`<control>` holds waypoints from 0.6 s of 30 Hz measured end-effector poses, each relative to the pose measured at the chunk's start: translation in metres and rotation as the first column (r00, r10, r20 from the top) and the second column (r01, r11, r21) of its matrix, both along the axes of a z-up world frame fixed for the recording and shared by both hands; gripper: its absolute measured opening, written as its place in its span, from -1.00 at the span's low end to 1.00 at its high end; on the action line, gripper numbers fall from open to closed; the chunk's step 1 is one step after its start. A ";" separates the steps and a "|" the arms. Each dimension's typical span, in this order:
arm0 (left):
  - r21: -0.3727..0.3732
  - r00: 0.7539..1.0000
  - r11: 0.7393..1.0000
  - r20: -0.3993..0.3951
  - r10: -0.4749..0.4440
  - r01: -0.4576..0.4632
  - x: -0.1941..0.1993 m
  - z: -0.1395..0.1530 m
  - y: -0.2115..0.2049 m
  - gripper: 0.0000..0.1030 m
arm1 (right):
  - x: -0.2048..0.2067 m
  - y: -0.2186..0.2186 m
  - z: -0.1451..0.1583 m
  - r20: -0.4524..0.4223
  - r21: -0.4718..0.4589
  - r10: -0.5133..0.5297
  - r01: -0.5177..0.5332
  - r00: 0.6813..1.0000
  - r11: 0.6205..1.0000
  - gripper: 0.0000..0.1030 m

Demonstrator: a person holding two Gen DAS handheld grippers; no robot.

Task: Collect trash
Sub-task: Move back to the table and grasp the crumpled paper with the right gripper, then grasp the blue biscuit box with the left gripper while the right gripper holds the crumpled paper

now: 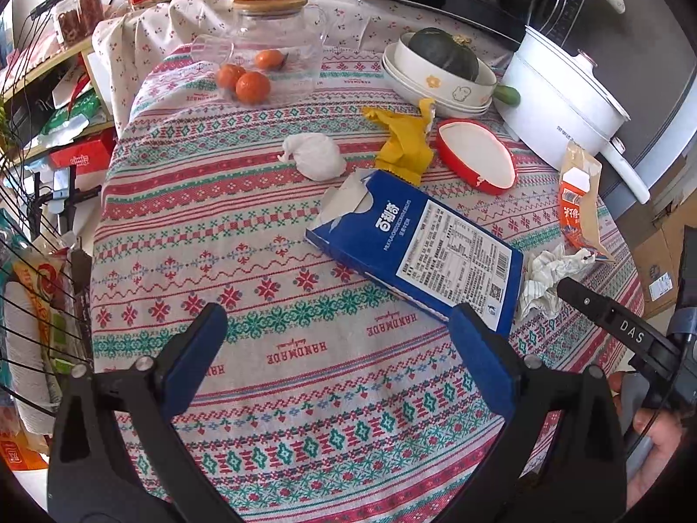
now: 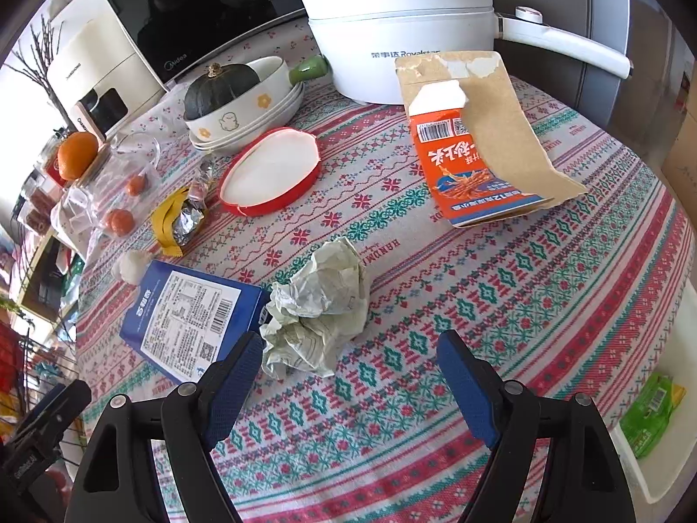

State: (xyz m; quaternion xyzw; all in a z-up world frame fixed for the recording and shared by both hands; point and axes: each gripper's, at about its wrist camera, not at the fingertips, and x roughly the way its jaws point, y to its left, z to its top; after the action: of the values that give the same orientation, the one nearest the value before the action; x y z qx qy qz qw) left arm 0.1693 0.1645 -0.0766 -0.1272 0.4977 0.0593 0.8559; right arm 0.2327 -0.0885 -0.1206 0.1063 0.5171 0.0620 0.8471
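Observation:
A flat blue box [image 1: 418,248] lies on the patterned tablecloth, just ahead of my open, empty left gripper [image 1: 335,322]; it also shows in the right wrist view [image 2: 191,318]. A crumpled paper ball [image 2: 318,305] lies just ahead of my open, empty right gripper [image 2: 348,348], closer to its left finger; the ball also shows in the left wrist view [image 1: 549,279]. A torn orange carton [image 2: 475,144] lies farther back. A yellow wrapper [image 1: 405,144] and a white wad [image 1: 313,157] lie beyond the blue box.
A red-rimmed lid [image 2: 270,170], stacked bowls holding a squash [image 2: 244,100], a white electric pot [image 2: 400,22] and a clear container of oranges [image 1: 257,74] stand at the back. A white bin with a green packet [image 2: 649,418] sits off the table's right edge. A wire rack [image 1: 30,305] stands left.

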 end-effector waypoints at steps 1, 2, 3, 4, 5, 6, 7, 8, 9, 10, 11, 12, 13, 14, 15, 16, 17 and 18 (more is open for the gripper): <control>-0.024 1.000 1.000 -0.006 0.014 -0.014 0.003 -0.003 0.002 0.97 | 0.003 0.002 -0.003 -0.002 0.009 -0.004 0.005 1.000 1.000 0.63; -0.048 0.999 0.998 -0.010 0.034 -0.034 0.007 -0.005 0.005 0.97 | 0.006 0.003 -0.007 -0.003 0.020 -0.008 0.008 1.000 1.000 0.63; -0.070 0.998 0.996 -0.012 0.058 -0.059 0.009 -0.007 0.007 0.97 | 0.009 0.005 -0.010 -0.004 0.026 -0.011 0.011 1.000 1.000 0.63; -0.094 0.996 0.992 -0.013 0.083 -0.084 0.012 -0.009 0.008 0.97 | 0.012 0.006 -0.012 -0.004 0.027 -0.013 0.014 1.000 1.000 0.62; -0.118 0.994 0.987 -0.018 0.107 -0.108 0.016 -0.011 0.009 0.97 | 0.015 0.006 -0.014 0.000 0.029 -0.016 0.016 1.000 0.999 0.62; -0.141 0.991 0.981 -0.025 0.131 -0.133 0.019 -0.013 0.009 0.97 | 0.018 0.006 -0.016 0.005 0.028 -0.019 0.019 1.000 0.999 0.62; -0.161 0.988 0.974 -0.033 0.154 -0.157 0.023 -0.016 0.007 0.97 | 0.020 0.006 -0.017 0.008 0.028 -0.023 0.022 1.000 0.999 0.62; -0.169 0.984 0.970 -0.040 0.173 -0.177 0.027 -0.018 0.004 0.97 | 0.023 0.006 -0.018 0.010 0.030 -0.026 0.026 1.000 0.999 0.61; -0.162 0.979 0.966 -0.049 0.198 -0.203 0.031 -0.019 0.000 0.97 | 0.025 0.005 -0.018 0.013 0.036 -0.029 0.028 0.999 0.999 0.54; -0.153 0.973 0.961 -0.052 0.223 -0.229 0.035 -0.019 -0.005 0.97 | 0.027 0.003 -0.019 0.014 0.040 -0.030 0.029 0.999 0.999 0.43; -0.153 0.968 0.956 -0.055 0.244 -0.249 0.039 -0.020 -0.010 0.97 | 0.030 0.002 -0.019 0.013 0.050 -0.023 0.022 1.000 0.998 -0.09; -0.161 0.964 0.951 -0.055 0.259 -0.264 0.044 -0.020 -0.017 0.98 | 0.032 0.001 -0.018 0.012 0.057 -0.016 0.015 1.000 0.998 -0.34; -0.164 0.960 0.946 -0.050 0.275 -0.279 0.049 -0.021 -0.022 0.98 | 0.034 -0.001 -0.017 0.010 0.059 -0.011 0.010 1.000 0.998 -0.35; -0.151 0.954 0.942 -0.047 0.295 -0.299 0.053 -0.020 -0.029 0.98 | 0.034 -0.002 -0.014 0.006 0.053 -0.003 0.003 1.000 0.999 -0.37; -0.125 0.947 0.939 -0.043 0.318 -0.321 0.057 -0.019 -0.036 0.98 | 0.034 -0.003 -0.012 0.002 0.043 0.005 -0.005 1.000 0.999 -0.37; -0.093 0.938 0.934 -0.033 0.344 -0.346 0.061 -0.018 -0.044 0.98 | 0.033 -0.006 -0.009 -0.001 0.040 0.011 -0.011 1.000 0.999 -0.38; -0.064 0.931 0.929 -0.019 0.363 -0.364 0.065 -0.017 -0.050 0.98 | 0.033 -0.010 -0.005 -0.001 0.044 0.013 -0.013 1.000 0.999 -0.38; -0.034 0.923 0.923 -0.002 0.384 -0.383 0.067 -0.015 -0.056 0.98 | 0.032 -0.015 -0.001 0.003 0.046 0.012 -0.012 1.000 0.999 -0.38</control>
State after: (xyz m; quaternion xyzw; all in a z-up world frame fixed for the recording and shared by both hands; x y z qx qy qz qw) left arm 0.2368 0.1081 -0.0916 -0.2365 0.4621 0.2169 0.8267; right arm 0.2644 -0.1036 -0.1220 0.1224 0.5151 0.0789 0.8447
